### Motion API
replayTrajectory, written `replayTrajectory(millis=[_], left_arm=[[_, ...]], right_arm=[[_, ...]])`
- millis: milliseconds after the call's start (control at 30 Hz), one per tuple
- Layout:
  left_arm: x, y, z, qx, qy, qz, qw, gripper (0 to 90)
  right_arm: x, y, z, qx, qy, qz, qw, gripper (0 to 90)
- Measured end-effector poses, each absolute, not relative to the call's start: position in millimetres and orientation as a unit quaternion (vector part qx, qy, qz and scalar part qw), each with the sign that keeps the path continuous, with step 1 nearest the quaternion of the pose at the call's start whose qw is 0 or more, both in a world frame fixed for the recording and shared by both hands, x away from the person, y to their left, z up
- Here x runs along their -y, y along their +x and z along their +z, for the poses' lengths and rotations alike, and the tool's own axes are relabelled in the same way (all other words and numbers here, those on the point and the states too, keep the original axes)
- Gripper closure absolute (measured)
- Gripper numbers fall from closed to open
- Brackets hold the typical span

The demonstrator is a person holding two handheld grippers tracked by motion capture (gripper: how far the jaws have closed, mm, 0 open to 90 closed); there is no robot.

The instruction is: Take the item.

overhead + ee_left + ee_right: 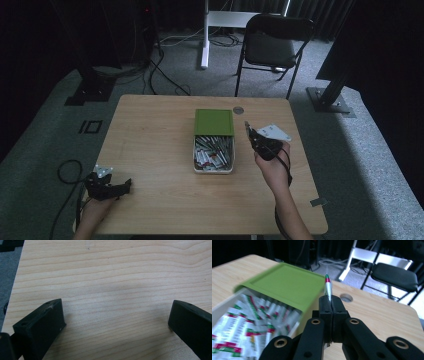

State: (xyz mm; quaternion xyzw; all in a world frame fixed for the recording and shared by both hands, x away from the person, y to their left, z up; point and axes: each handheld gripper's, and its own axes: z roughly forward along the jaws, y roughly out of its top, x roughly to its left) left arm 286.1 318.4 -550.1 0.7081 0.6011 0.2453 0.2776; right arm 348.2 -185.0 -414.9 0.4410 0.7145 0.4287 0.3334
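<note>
Wooden table (pixel 150 150), seen from above, with a white box (pixel 213 169) at its centre; the box's green sliding lid (pixel 214 122) is pushed toward the far side, leaving the near half open. That open half is packed with thin white sachets (pixel 212 152) printed in red and green.

The right gripper (pixel 248 128) hangs just right of the box, level with the lid's near edge and apparently raised off the table, its jaws pointing to the far side. In the right gripper view the jaws are pressed together on one sachet (pixel 327 288), which stands up from between the tips, its long axis in line with the jaws and its red-and-green end uppermost. The box lies to the left of this gripper, and the right hand (pixel 272 167) is by far the nearer to it. Any coming move probably turns on that: leftward returns the sachet over the box, rightward takes it to bare table.

The left gripper (pixel 127 186) rests at the near left corner, well apart from the box; in the left gripper view its jaws stand wide apart over bare wood with nothing between them.

Hard to make out: the sachets' print is blurred, the held sachet's lower part is hidden between the jaws, and the lid covers the far half of the box.
</note>
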Motion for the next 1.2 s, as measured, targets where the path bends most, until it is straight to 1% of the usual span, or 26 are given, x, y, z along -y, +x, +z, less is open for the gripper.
replayTrajectory(millis=[400,633,867,1200], left_arm=[[-318,286,-550,-0.601,0.708,0.245,0.278,1.3],[-318,286,-550,-0.601,0.708,0.245,0.278,1.3],[-318,286,-550,-0.601,0.708,0.245,0.278,1.3],[-318,286,-550,-0.601,0.708,0.245,0.278,1.3]], right_arm=[[213,374,-458,-0.71,0.496,0.367,0.34,89.7],[221,385,-483,-0.715,0.513,0.336,0.337,89.7],[219,391,-502,-0.722,0.519,0.315,0.331,89.7],[207,392,-513,-0.734,0.512,0.306,0.324,89.6]])
